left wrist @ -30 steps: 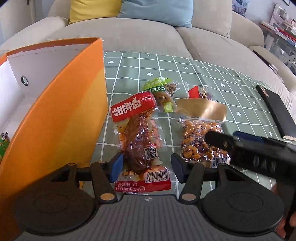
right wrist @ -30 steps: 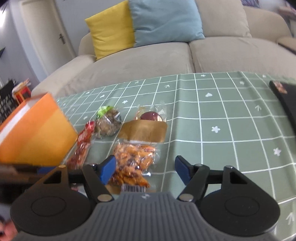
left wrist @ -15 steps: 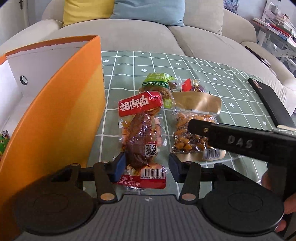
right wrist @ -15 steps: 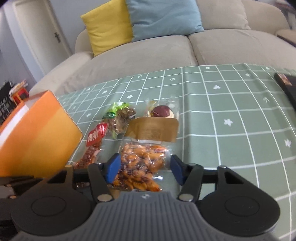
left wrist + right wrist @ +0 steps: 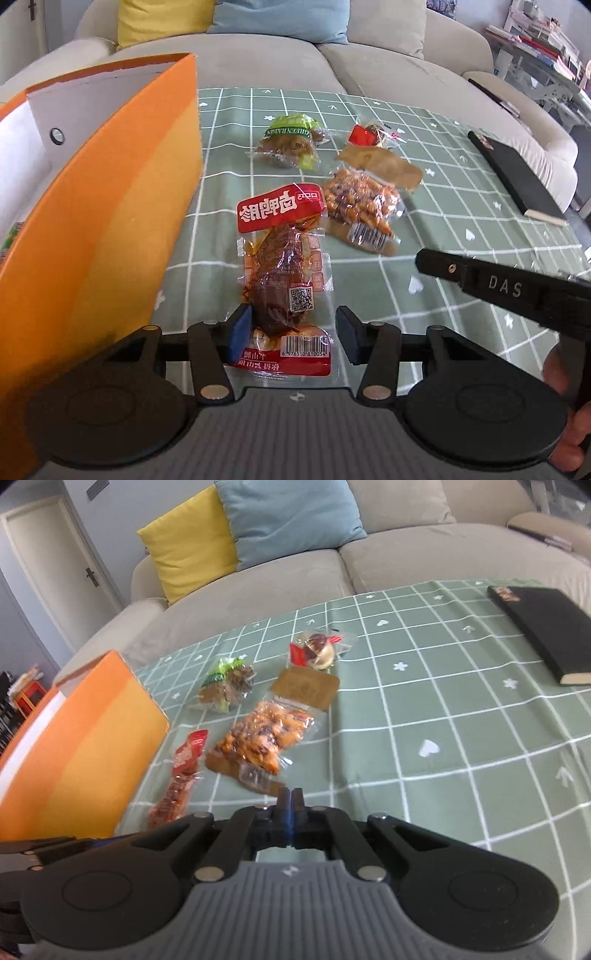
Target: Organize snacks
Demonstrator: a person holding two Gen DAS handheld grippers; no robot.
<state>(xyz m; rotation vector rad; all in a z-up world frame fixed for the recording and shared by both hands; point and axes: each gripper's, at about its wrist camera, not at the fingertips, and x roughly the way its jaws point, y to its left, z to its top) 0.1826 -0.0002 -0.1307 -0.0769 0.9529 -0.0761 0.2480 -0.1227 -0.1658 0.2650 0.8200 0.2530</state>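
A red-labelled meat snack packet (image 5: 286, 280) has its near end between my left gripper's (image 5: 293, 332) blue pads, which are shut on its sides. The packet has come away from the other snacks with the gripper. Next to it lies a nut packet (image 5: 360, 206) with a gold header, a green raisin pack (image 5: 290, 142) and a small red-wrapped sweet (image 5: 365, 134). My right gripper (image 5: 290, 799) is shut with nothing between its pads, just short of the nut packet's (image 5: 262, 742) near corner. In the left wrist view its black finger (image 5: 480, 280) reaches in from the right.
An open orange box (image 5: 110, 229) with a white inside stands on the left of the green checked tablecloth (image 5: 424, 295), with something green in it. A black book (image 5: 546, 635) lies at the far right. A beige sofa with yellow and blue cushions is behind. A hand (image 5: 557, 373) holds the right gripper.
The right gripper's jaws went from open around the nut packet to fully shut and pulled back; the packet turned askew. The left gripper narrowed on the red packet and drew it away from the raisin pack.
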